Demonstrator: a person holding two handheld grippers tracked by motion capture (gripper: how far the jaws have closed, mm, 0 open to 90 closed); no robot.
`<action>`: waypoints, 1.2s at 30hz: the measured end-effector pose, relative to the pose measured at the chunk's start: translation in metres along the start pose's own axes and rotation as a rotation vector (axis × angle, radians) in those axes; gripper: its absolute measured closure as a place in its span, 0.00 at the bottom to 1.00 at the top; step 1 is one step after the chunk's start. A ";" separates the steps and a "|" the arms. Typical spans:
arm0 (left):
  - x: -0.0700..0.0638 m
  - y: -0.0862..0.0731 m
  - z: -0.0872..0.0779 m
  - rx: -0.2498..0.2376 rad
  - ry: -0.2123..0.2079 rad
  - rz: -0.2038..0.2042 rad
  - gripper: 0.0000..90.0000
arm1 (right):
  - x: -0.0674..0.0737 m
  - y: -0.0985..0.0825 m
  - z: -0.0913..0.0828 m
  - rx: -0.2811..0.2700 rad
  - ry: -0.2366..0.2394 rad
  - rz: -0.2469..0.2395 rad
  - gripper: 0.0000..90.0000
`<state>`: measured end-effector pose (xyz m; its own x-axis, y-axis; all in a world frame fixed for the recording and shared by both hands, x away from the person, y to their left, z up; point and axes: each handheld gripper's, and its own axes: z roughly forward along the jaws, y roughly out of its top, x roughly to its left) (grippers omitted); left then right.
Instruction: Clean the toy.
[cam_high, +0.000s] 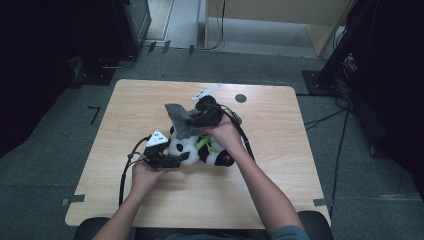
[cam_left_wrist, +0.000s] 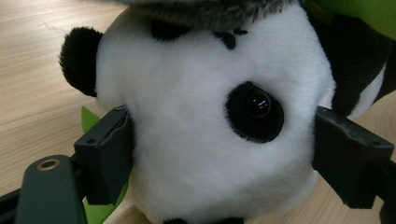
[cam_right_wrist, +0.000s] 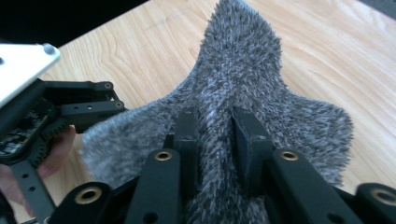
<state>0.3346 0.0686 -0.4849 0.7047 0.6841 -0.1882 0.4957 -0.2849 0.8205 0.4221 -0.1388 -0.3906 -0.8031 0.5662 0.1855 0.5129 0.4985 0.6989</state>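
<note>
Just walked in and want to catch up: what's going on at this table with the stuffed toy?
A person works with a hand-held gripper in each hand at a light wooden table. The left gripper has its jaws clamped on either side of the head of a black-and-white plush panda lying on the table. The right gripper pinches a fuzzy grey piece of fabric and holds it above the panda's head, its edge just over the panda's brow. It looks like dressing or covering the toy.

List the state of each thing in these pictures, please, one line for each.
Panda toy: lying on the table, head clamped.
Grey fuzzy cloth: pinched, lifted over the panda.
Left gripper: shut on the panda's head.
Right gripper: shut on the cloth.
</note>
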 end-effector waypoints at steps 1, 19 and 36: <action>0.000 0.000 0.000 0.001 0.001 -0.002 0.17 | 0.001 0.000 0.005 0.013 0.001 -0.001 0.78; -0.002 0.002 -0.001 0.033 0.019 -0.020 0.26 | 0.009 0.000 0.031 0.068 -0.018 0.003 0.70; -0.003 0.006 0.000 0.040 0.012 -0.044 0.30 | -0.013 -0.008 0.002 0.078 -0.092 0.006 0.83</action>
<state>0.3350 0.0647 -0.4795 0.6757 0.7044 -0.2173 0.5463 -0.2806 0.7892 0.4290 -0.1482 -0.4000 -0.7704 0.6256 0.1229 0.5426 0.5421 0.6417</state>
